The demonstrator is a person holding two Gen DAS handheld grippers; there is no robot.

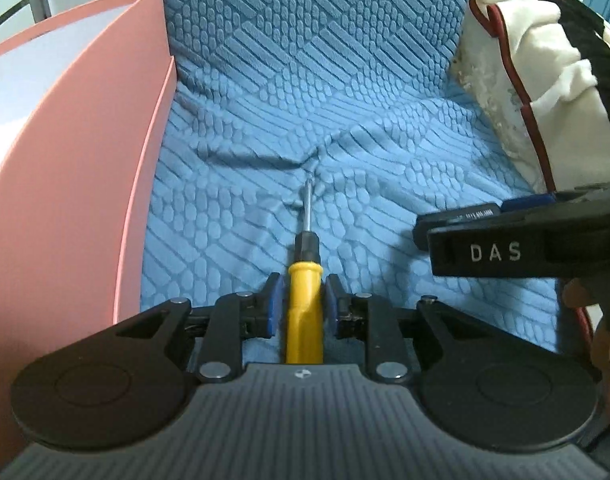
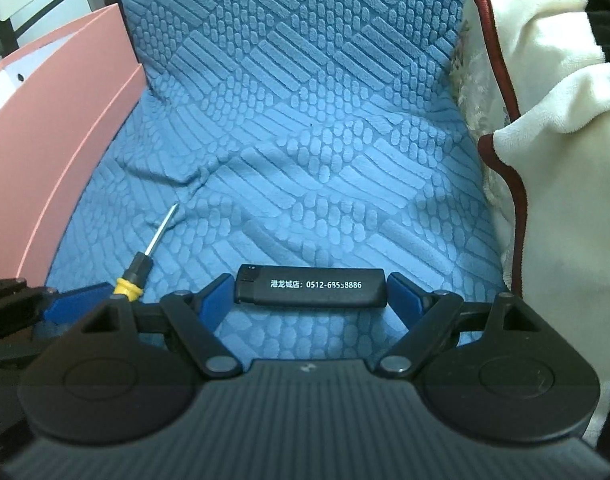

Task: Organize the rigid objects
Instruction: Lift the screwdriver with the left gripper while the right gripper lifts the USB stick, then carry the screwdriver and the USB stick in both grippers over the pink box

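— Screwdriver (image 1: 305, 312) first: where is it?

— On the blue cover (image 1: 345, 120), tip pointing far. Its yellow handle sits between the left gripper's (image 1: 303, 282) jaws, pads just beside it, apparently not pinching.

— And the lighter (image 2: 311, 285)?

— To its right, clamped end to end in the right gripper (image 2: 311, 282) and seemingly just off the cover.

— The pink box (image 1: 65, 160)?

— At the left. Neither item is in it, so I'd judge both placements remain.
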